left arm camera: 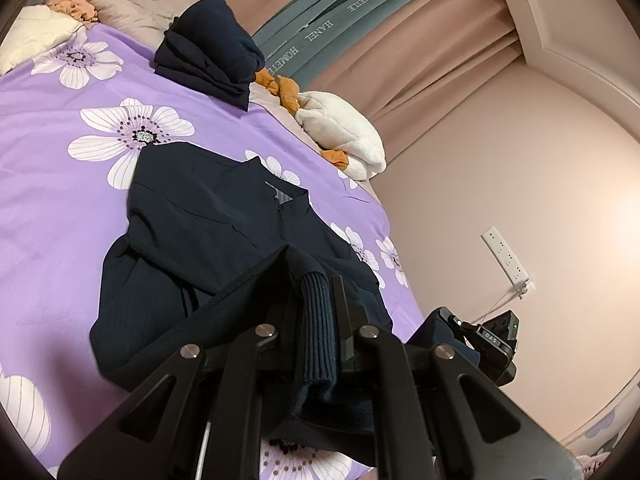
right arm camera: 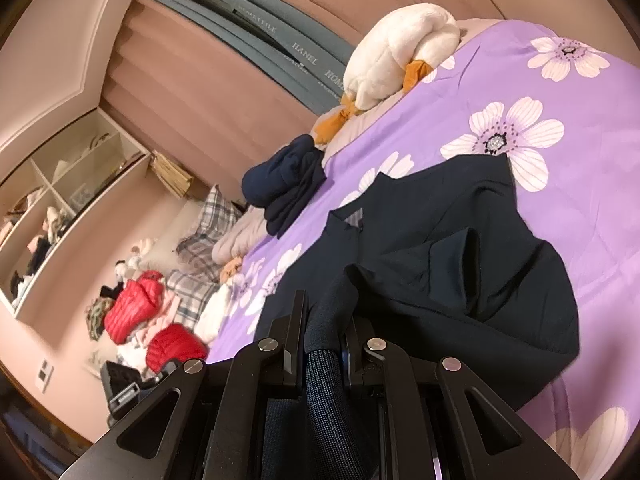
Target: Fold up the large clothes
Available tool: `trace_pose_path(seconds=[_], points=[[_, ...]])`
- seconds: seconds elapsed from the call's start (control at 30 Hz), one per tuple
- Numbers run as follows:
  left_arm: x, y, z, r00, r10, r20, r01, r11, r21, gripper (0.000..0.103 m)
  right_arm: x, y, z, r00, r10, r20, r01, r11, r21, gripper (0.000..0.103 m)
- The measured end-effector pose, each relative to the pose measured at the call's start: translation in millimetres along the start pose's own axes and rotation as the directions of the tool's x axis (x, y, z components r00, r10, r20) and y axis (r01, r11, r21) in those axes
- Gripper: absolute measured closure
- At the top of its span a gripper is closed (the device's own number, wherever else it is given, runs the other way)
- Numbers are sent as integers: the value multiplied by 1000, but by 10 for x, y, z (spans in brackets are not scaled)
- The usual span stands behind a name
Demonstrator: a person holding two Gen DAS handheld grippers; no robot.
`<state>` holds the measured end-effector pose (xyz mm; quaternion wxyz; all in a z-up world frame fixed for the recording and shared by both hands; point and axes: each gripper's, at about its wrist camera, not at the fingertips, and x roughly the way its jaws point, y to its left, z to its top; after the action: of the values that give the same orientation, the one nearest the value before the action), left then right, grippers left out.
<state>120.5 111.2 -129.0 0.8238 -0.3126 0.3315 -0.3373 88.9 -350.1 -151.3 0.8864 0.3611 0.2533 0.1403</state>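
A navy jacket [left arm camera: 208,232] lies collar-up on the purple flowered bedspread [left arm camera: 60,128], its lower part lifted toward me. My left gripper [left arm camera: 316,296] is shut on the jacket's ribbed hem [left arm camera: 318,332], which runs between the two fingers. In the right wrist view the same jacket [right arm camera: 460,240] spreads ahead, one flap folded over. My right gripper [right arm camera: 325,316] is shut on another stretch of the ribbed hem [right arm camera: 324,384]. The right gripper's body [left arm camera: 484,344] shows at the bed's edge in the left wrist view.
A folded navy garment [left arm camera: 212,52] sits near the bed's far side, beside a white plush goose [left arm camera: 344,132]. Pillows and a plaid quilt [right arm camera: 208,216] lie at the head. Red down jackets [right arm camera: 136,304] are piled there. Curtains and a wall shelf [right arm camera: 68,200] stand behind.
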Motion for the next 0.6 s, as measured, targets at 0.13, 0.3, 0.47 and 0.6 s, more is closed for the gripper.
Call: trace_pose_path(seconds=[0.13, 0.3, 0.47, 0.6], points=[[120, 72, 63, 1000, -13, -10, 13, 999, -38, 93, 16, -31, 43, 1000, -11, 7, 10, 1000, 4, 88], [247, 144, 153, 1000, -2, -17, 1, 998, -65, 93, 22, -77, 105, 999, -32, 17, 32, 999, 9, 88], [357, 227, 207, 999, 19, -27, -21, 996, -81, 93, 50, -96, 162, 998, -57, 24, 57, 998, -4, 88], [436, 315, 244, 998, 43, -36, -47, 994, -97, 93, 110, -140, 192, 997, -71, 21, 71, 997, 4, 88]])
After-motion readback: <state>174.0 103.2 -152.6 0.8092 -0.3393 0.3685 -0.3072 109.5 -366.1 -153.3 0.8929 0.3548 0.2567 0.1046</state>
